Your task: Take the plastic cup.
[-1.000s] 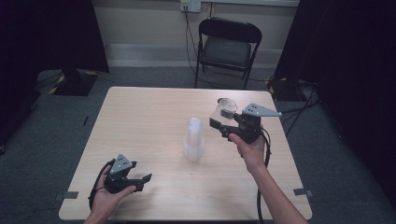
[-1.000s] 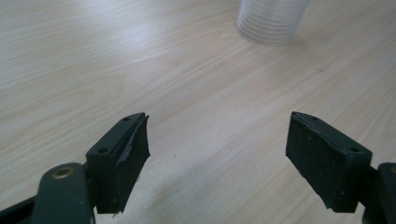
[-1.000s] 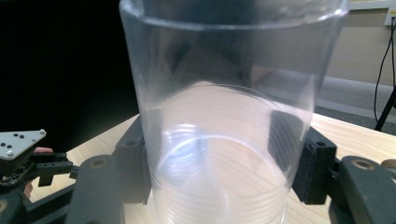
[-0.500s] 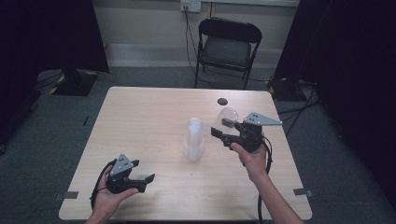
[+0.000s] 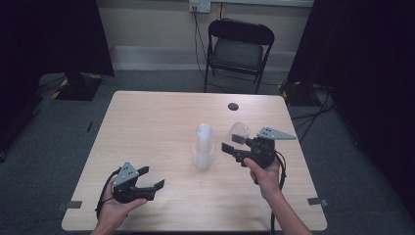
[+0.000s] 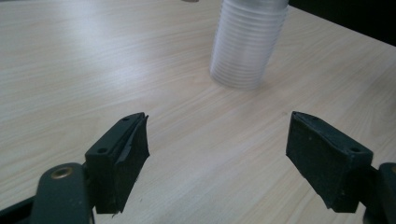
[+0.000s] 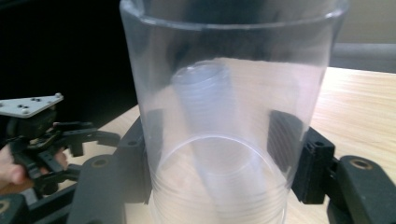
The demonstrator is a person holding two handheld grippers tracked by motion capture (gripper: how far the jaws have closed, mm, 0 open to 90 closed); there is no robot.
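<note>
1. High view: my right gripper [image 5: 234, 145] sits just past my right hand [image 5: 266, 172], right of the table's centre, its black jaws pointing toward nine o'clock and its grey three-cornered plate on top.
2. Its jaws are clamped on a single clear plastic cup [image 5: 238, 132], pads pressing on the two sides of its wall in the right gripper view; the cup [image 7: 229, 116] is held off the table.
3. A stack of clear ribbed plastic cups [image 5: 202, 146] stands upright near the table's centre, just beside the held cup, at its nine o'clock.
4. My left gripper [image 5: 150, 182] rests in my left hand [image 5: 116, 205] near the table's seven o'clock corner, jaws wide apart with bare wood between them, pointing toward the stack [image 6: 246, 44].
5. The light wooden table [image 5: 151, 122] has a dark round hole near its far edge.
6. Beyond it stands a black folding chair [image 5: 239, 49] on grey carpet, before a pale wall flanked by black curtains.
</note>
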